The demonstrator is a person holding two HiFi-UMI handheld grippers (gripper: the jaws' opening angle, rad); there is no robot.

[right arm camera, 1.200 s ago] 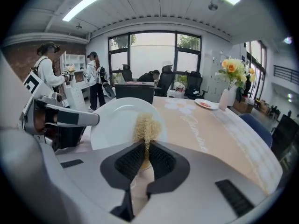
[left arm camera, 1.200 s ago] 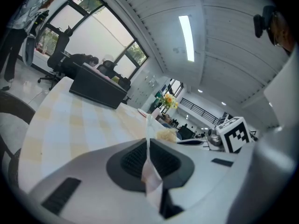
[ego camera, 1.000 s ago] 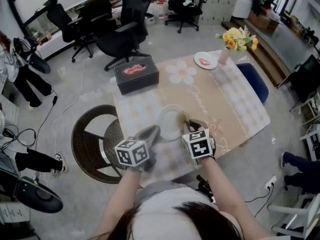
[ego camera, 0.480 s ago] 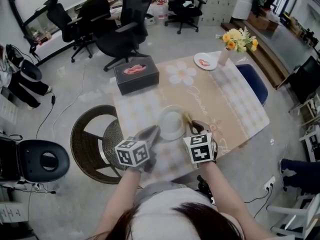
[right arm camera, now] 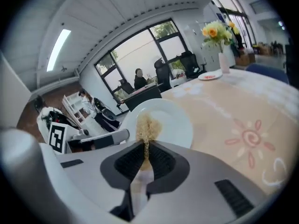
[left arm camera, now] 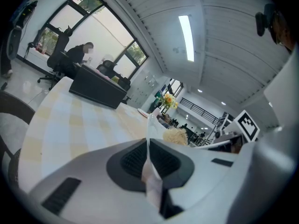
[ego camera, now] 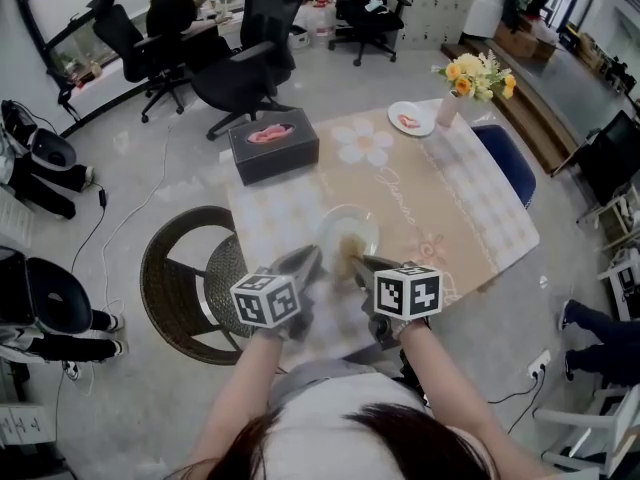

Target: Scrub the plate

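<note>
A white plate lies on the tablecloth near the table's front edge. My left gripper is shut on the plate's left rim; in the left gripper view the plate shows edge-on, pinched between the jaws of the left gripper. My right gripper is shut on a yellowish fibrous scrubber, which rests on the plate's face. In the right gripper view the scrubber sticks out of the right gripper onto the plate.
A black tissue box stands at the table's far left. A small plate with pink food and a vase of yellow flowers are at the far right corner. A wicker chair stands left of the table, a blue seat right.
My right gripper has swung left, carrying the scrubber from the plate's right rim onto its middle. The left gripper has kept its hold on the rim.
</note>
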